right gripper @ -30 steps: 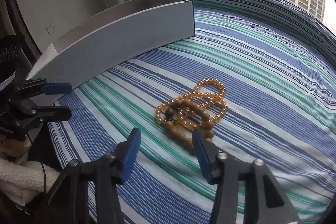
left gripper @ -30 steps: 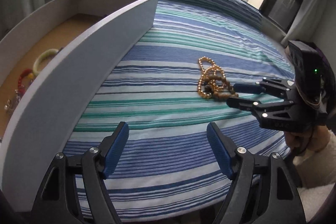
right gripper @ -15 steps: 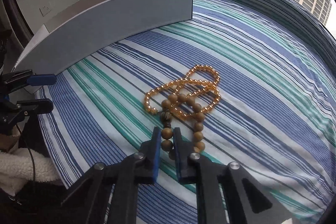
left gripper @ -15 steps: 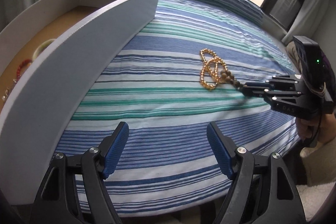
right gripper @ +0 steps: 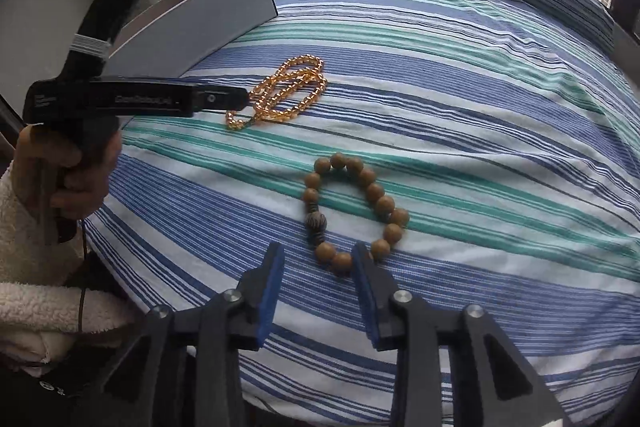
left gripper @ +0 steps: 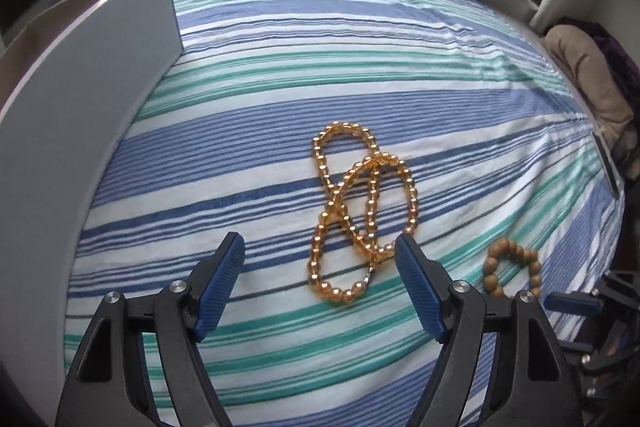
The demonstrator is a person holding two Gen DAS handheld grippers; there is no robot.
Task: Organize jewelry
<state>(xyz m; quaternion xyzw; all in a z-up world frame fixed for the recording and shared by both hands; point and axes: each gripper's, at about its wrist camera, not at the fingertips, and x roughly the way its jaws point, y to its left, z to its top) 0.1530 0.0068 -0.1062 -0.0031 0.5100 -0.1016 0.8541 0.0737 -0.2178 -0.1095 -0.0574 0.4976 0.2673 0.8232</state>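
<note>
A long amber bead necklace [left gripper: 360,211] lies looped on the striped bedspread; it also shows in the right wrist view [right gripper: 286,93]. My left gripper [left gripper: 320,259] is open, its fingers on either side of the necklace's near end. A brown wooden bead bracelet [right gripper: 354,213] lies flat on the bed, apart from the necklace; it also shows in the left wrist view [left gripper: 512,269]. My right gripper [right gripper: 318,261] is open just short of the bracelet, not touching it. The left gripper shows from the side in the right wrist view [right gripper: 244,99], at the necklace.
A grey-white box [left gripper: 92,99] stands on the left of the bed; its inside is hidden now. It also shows in the right wrist view [right gripper: 200,27]. A beige cushion [left gripper: 588,75] lies at the bed's right edge. The striped bedspread [right gripper: 480,107] spreads to the right.
My right gripper pulled the wooden bracelet away from the necklace, opened and let it go. My left gripper moved forward and right to the necklace, still open.
</note>
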